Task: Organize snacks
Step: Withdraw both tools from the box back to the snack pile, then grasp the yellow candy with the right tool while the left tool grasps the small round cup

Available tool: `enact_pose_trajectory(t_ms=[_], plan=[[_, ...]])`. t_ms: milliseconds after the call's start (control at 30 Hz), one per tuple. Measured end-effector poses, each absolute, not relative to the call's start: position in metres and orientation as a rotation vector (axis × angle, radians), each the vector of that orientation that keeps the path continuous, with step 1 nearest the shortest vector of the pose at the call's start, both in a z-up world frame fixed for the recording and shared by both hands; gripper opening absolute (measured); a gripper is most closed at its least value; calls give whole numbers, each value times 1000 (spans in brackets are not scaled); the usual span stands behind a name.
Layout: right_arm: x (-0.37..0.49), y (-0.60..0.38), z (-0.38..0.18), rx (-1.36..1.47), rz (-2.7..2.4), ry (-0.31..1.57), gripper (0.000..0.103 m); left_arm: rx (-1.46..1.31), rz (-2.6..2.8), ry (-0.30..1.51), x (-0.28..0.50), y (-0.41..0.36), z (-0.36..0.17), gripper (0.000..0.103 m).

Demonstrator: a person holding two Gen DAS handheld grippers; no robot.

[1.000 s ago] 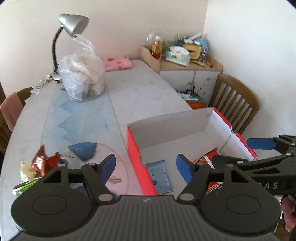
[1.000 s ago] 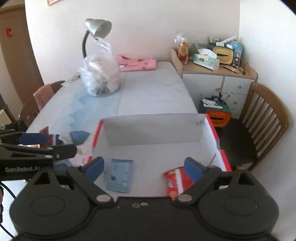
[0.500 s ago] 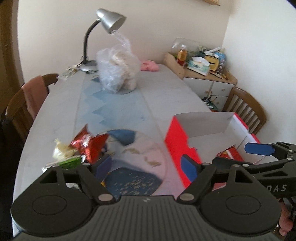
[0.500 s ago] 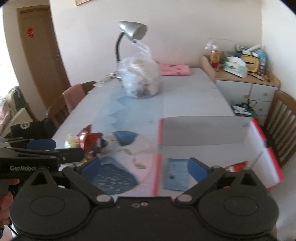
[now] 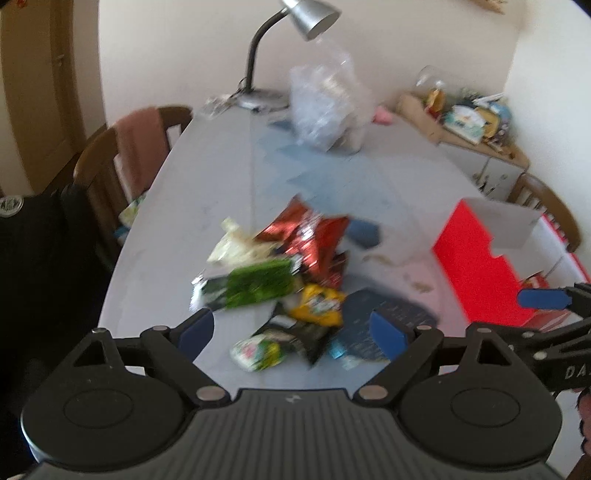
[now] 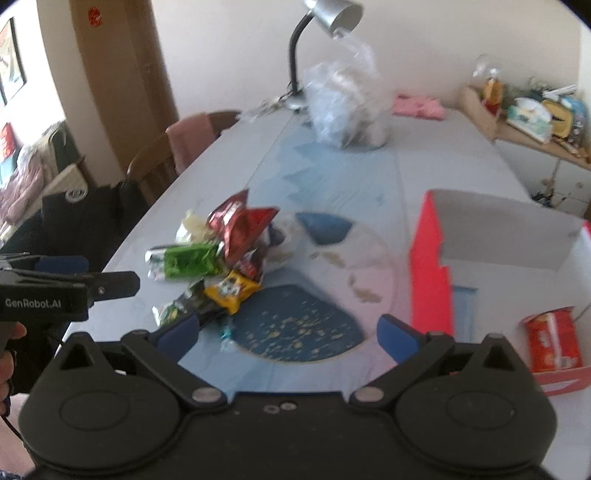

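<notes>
A pile of snack packets lies on the grey table: a red packet (image 5: 306, 236), a green one (image 5: 258, 284), a yellow one (image 5: 317, 302) and a white-green one (image 5: 258, 350). My left gripper (image 5: 291, 330) hovers just short of the pile, its jaws opening, with nothing pressed between them. My right gripper (image 6: 287, 334) stands open over the round blue-and-white mat (image 6: 295, 325), to the right of the pile's red packet (image 6: 240, 229). The open red box (image 6: 430, 280) stands further right and holds a red snack packet (image 6: 550, 339) and a blue packet (image 6: 465, 306).
At the table's far end stand a clear plastic bag (image 6: 343, 107) and a desk lamp (image 6: 328, 14). A chair with a pink cloth (image 5: 136, 147) stands at the left edge. A cluttered sideboard (image 6: 532, 114) and another chair (image 5: 550, 210) are at the right.
Both grippers have swung left, from over the red box to the snack pile and the mat. The left jaws have spread wider. Both views are blurred by motion.
</notes>
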State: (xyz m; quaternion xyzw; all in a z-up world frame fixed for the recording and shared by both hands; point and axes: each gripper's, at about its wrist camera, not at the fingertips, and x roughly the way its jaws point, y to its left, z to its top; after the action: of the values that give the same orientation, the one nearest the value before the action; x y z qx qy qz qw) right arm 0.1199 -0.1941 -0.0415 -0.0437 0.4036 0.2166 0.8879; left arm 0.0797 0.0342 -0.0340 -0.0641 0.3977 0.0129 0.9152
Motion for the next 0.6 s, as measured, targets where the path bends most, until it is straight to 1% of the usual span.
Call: enact_pose_trajectory(t_ms=[333, 600], plan=[[147, -157, -79, -132, 504, 948, 102, -103, 40, 926, 93, 62, -82, 92], [183, -132, -95, -122, 452, 968, 101, -118, 32, 986, 115, 68, -112, 91]])
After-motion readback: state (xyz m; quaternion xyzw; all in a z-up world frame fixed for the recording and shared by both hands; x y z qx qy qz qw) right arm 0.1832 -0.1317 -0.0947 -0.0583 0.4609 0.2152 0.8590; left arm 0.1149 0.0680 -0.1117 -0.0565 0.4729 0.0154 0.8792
